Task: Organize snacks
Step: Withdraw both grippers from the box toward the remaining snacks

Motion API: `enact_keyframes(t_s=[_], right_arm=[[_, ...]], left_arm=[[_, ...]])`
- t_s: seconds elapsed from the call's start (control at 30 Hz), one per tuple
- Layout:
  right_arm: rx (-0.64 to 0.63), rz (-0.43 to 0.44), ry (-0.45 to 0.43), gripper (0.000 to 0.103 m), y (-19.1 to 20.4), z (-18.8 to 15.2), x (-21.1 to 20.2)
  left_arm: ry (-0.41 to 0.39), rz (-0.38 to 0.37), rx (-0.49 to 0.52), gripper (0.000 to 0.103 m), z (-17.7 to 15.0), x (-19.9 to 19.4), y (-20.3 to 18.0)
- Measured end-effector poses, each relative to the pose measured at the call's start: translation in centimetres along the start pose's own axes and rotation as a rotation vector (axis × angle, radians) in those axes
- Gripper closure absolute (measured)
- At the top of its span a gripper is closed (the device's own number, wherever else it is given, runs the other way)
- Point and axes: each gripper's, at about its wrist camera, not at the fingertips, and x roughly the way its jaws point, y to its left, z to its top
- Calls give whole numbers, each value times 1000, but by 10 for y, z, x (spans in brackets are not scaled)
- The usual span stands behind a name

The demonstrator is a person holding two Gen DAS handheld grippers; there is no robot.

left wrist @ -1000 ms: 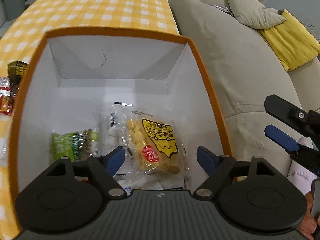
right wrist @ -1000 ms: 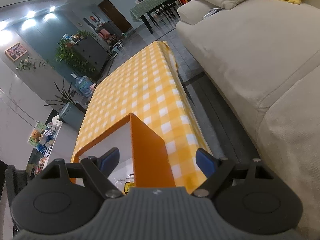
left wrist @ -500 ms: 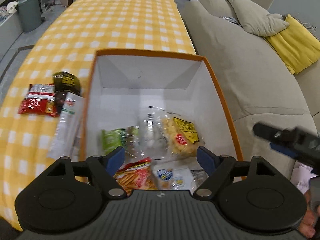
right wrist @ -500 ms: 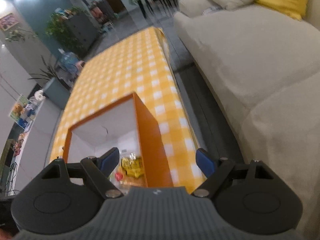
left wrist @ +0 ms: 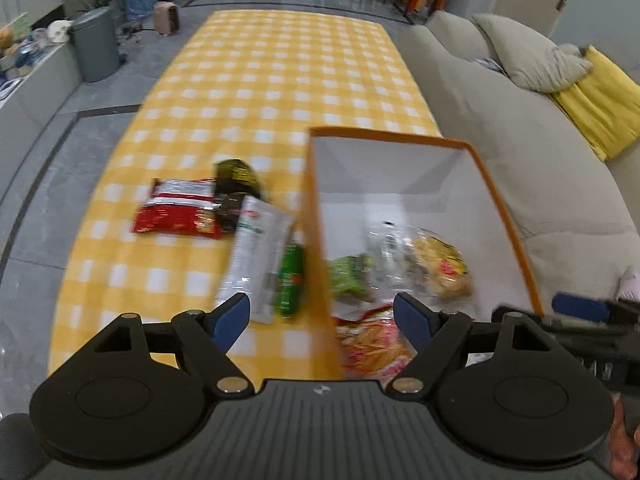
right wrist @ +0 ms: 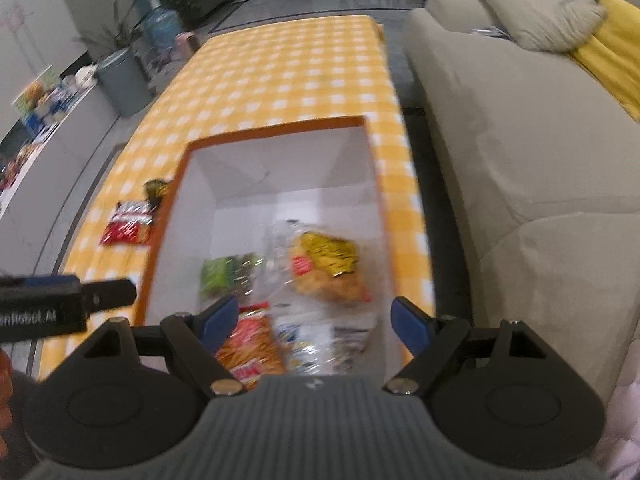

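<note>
An orange box (left wrist: 316,216) with white inner walls (right wrist: 276,164) stands on the yellow checked table (left wrist: 280,72). Inside lie a yellow snack bag (left wrist: 440,264) (right wrist: 324,264), a green packet (left wrist: 352,276) (right wrist: 224,272), a red-orange packet (left wrist: 376,344) (right wrist: 248,344) and a clear wrapper. Left of the box on the table lie a red packet (left wrist: 176,212) (right wrist: 126,228), a dark packet (left wrist: 236,176), a white pouch (left wrist: 256,256) and a green packet (left wrist: 290,280). My left gripper (left wrist: 322,316) is open and empty above the box's left wall. My right gripper (right wrist: 310,322) is open and empty above the box.
A grey sofa (left wrist: 520,152) (right wrist: 520,140) runs along the table's right side, with a yellow blanket (left wrist: 600,108) and a cushion. A grey bin (left wrist: 96,44) stands on the floor at the far left. The far half of the table is bare cloth.
Both grippers have risen and pulled back. The left one swung left, bringing the packets on the table into view. The right one swung left over the box. Both stayed open.
</note>
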Motion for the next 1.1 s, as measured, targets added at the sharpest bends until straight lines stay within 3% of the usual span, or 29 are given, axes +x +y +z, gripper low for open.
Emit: enact_keyframes(t_s=[0.17, 0.33, 0.57, 0.6, 0.67, 0.73, 0.97, 1.1], right_arm=[[-53, 8, 14, 20, 35, -10, -6], [-94, 22, -9, 19, 69, -17, -15], [-163, 40, -146, 20, 115, -16, -27], [-182, 55, -166, 22, 123, -15, -27], [-220, 81, -193, 41, 137, -17, -25], [-250, 108, -192, 52, 150, -17, -19], [-296, 145, -148, 64, 187, 6, 21], [-265, 145, -56, 65, 205, 44, 65]], left_arm=[[-18, -22, -91, 8, 0, -15, 43], [-57, 8, -218, 8, -5, -25, 96], [-79, 76, -385, 8, -14, -12, 170], [-100, 75, -402, 8, -17, -10, 180], [-167, 93, -453, 8, -21, -7, 200], [-196, 97, -462, 8, -22, -2, 217], [-234, 87, -409, 8, -21, 23, 237], [-228, 48, -395, 8, -18, 41, 239]])
